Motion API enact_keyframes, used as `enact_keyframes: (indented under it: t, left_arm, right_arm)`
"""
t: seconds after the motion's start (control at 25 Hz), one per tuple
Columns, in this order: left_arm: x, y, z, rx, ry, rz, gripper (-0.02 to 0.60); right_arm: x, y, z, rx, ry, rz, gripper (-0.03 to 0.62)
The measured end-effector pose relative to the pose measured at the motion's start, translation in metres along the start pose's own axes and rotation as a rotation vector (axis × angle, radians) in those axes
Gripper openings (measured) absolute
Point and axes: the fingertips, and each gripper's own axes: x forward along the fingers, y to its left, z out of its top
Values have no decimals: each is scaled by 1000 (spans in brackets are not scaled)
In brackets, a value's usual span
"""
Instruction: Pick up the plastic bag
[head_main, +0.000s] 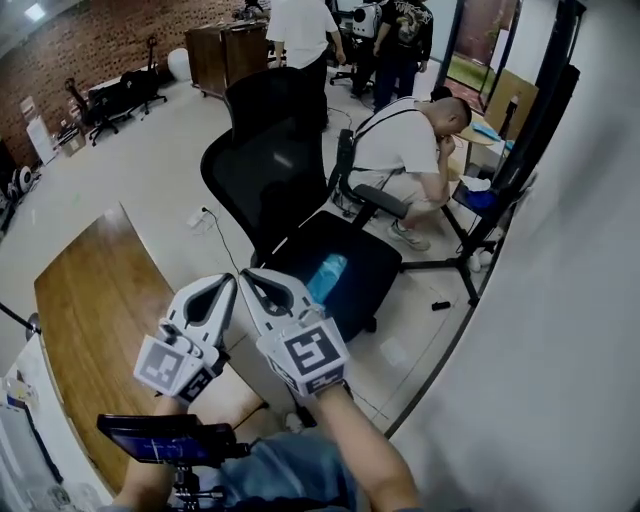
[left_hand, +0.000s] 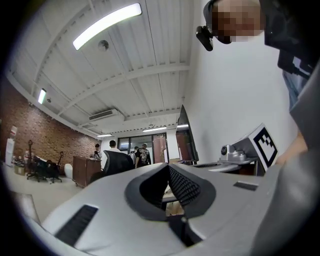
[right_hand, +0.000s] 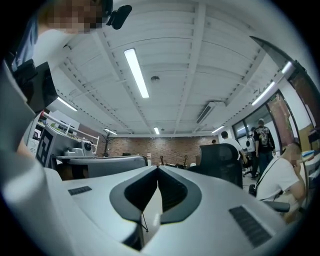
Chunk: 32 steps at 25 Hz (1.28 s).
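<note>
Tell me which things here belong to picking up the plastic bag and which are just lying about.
Job:
plastic bag, on the office chair
left hand-held gripper, shut
right hand-held gripper, shut

Lying about:
wooden table
phone
crouching person

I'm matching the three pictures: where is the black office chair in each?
Head view: black office chair, upper centre.
Left gripper view: chair small, left of centre.
Right gripper view: chair right of centre.
Shared landmark: the brick wall.
</note>
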Motion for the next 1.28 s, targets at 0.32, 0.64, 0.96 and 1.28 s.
enact_keyframes:
  t: [0.32, 0.64, 0.96, 1.28]
  left_arm:
    - [32, -11, -35, -9, 48, 12, 17]
    - [42, -20, -88, -85, 98, -22, 49]
    - [50, -36, -160, -147, 180, -50, 49]
    - [61, -58, -211, -223, 242, -99, 49]
  right_arm:
    - [-20, -52, -30, 65, -4, -92, 12]
    - [-38, -86, -107, 207, 85, -171, 44]
    - [-69, -106, -186, 318, 160, -254, 64]
    - [-105, -122, -248, 442, 215, -342, 100]
